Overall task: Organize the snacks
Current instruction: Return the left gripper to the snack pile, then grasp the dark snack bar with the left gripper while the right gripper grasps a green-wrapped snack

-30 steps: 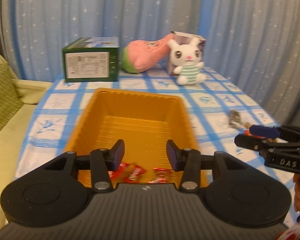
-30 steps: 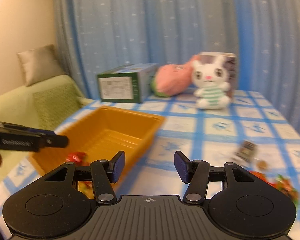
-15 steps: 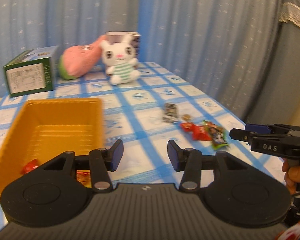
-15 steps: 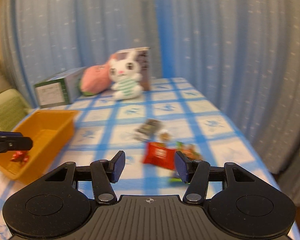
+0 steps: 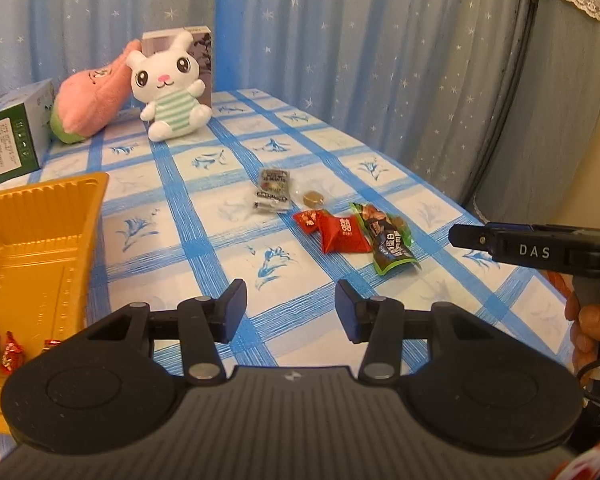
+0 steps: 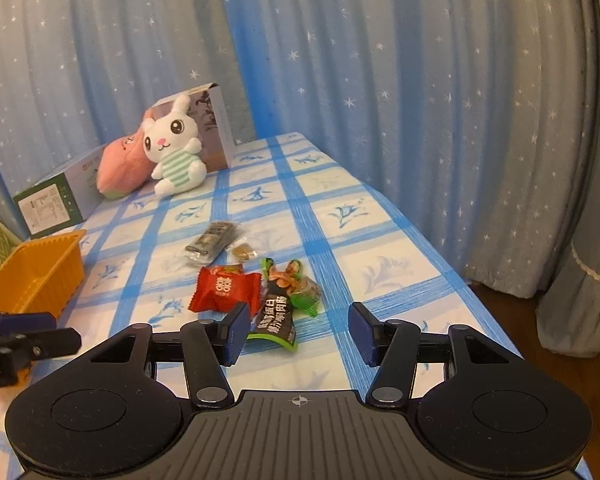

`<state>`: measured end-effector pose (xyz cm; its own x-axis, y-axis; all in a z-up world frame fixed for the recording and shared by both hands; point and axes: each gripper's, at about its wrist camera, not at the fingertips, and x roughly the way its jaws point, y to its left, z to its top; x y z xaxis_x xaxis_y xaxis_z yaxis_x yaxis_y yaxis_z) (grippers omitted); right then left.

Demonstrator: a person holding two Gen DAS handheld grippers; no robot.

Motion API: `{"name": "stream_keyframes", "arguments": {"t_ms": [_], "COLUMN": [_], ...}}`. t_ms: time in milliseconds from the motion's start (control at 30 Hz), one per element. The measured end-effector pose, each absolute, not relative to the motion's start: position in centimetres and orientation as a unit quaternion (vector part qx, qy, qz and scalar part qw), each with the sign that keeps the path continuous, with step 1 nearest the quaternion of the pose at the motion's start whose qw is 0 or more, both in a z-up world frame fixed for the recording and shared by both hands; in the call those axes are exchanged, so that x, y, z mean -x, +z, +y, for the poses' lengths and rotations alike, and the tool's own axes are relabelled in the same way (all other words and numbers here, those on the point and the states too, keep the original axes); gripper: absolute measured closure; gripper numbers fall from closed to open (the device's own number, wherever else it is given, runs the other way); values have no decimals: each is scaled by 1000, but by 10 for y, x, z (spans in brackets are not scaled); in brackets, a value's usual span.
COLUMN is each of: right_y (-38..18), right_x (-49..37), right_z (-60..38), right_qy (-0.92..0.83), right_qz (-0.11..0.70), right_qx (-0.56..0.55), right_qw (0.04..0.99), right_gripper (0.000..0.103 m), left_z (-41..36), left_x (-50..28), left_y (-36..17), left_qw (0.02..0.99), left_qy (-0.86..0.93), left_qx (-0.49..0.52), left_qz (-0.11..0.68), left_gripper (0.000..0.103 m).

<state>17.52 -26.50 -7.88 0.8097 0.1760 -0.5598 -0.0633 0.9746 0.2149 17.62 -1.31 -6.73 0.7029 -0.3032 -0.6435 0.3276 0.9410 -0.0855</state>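
table: we see blue-checked cloth (image 6: 340, 216), starry curtain behind
snacks: red packet (image 6: 224, 288), green packet (image 6: 280, 304) mid-table
tray: orange (image 5: 40, 232), left, holds candies
left gripper (image 5: 290, 308): jaws apart, empty
right gripper (image 6: 296, 330): jaws apart, empty

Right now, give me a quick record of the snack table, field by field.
Container: orange plastic tray, red-wrapped candies inside
Loose snacks: large red candy packet, green-and-black nut packet, dark flat packet, small clear-wrapped brown sweet
Surface: blue-checked tablecloth
Left gripper: open, nothing between the fingers
Right gripper: open, hovering just short of the loose snacks
Background: white plush rabbit, pink plush
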Motion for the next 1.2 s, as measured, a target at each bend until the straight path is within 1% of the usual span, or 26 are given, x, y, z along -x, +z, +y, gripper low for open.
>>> {"name": "stream_keyframes", "arguments": {"t_ms": [167, 267, 433, 500, 533, 567, 700, 733, 767, 800, 867, 1033, 1133, 1200], "right_y": [-92, -101, -106, -111, -115, -118, -130, -132, -133, -135, -135, -129, -123, -121], "right_x": [-195, -211, -239, -250, -255, -259, -267, -268, -269, -269, -269, -265, -259, -254], "right_z": [-266, -267, -271, -274, -275, -275, -269, -267, -265, -263, -260, -259, -268, -277], "right_qy": [60, 57, 44, 38, 37, 36, 41, 44, 46, 48, 52, 45, 30, 17], "right_qz": [307, 319, 311, 316, 320, 324, 338, 341, 341, 343, 343, 339, 337, 340], "right_qx": [-96, -126, -138, -140, -140, -138, -123, -122, -120, -112, -104, -103, -111, -115], "right_qw": [945, 938, 939, 938, 936, 935, 932, 931, 931, 931, 932, 934, 934, 933], "right_gripper": [49, 49, 49, 52, 57, 59, 62, 65, 70, 71, 82, 82, 82, 82], "left_z": [-19, -22, -25, -26, -27, -28, -30, -31, -31, -32, -33, -42, -54, -64], "left_x": [-194, -206, -224, -230, -232, -234, -240, -241, -242, -243, -245, -245, -246, -248], "left_y": [-77, -82, -90, -93, -95, -96, -102, -103, -104, -105, -106, -105, -105, -106], "left_qw": [921, 921, 921, 920, 920, 920, 918, 917, 917, 917, 916, 914, 909, 905], "left_qy": [-168, -164, -162, -163, -163, -164, -166, -167, -168, -169, -170, -186, -205, -217], "left_qx": [-20, -16, -3, 1, 3, 5, 10, 10, 10, 10, 12, 12, 18, 23], "left_qz": [350, 353, 354, 356, 356, 357, 361, 361, 362, 362, 362, 361, 364, 365], "left_gripper": [59, 59, 59, 59, 59, 59, 59, 59, 59, 59, 59, 59, 61, 61]}}
